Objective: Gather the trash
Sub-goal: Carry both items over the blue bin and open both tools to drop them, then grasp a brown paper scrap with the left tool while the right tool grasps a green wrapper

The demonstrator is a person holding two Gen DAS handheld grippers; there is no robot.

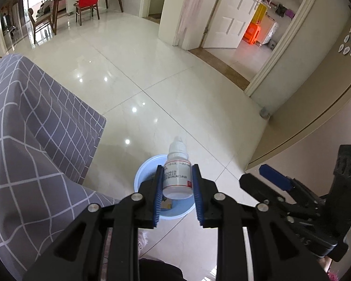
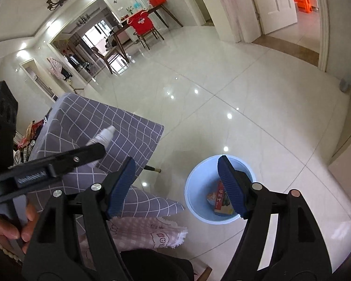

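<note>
My left hand-held gripper (image 1: 177,188) clamps a small white bottle (image 1: 177,175) above the blue bin (image 2: 220,189); my right hand-held gripper (image 2: 175,187) gapes wide, empty.

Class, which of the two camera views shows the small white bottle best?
Left wrist view: the white bottle sits centred, label readable, clamped in the left gripper. The right wrist view shows it blurred and partly hidden.

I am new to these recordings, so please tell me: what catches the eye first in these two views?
First, the small white plastic dropper bottle, clamped in the left tool right above the round light-blue plastic bin on the glossy floor. The right tool stands open and empty beside that bin, where a red printed packet already lies.
</note>
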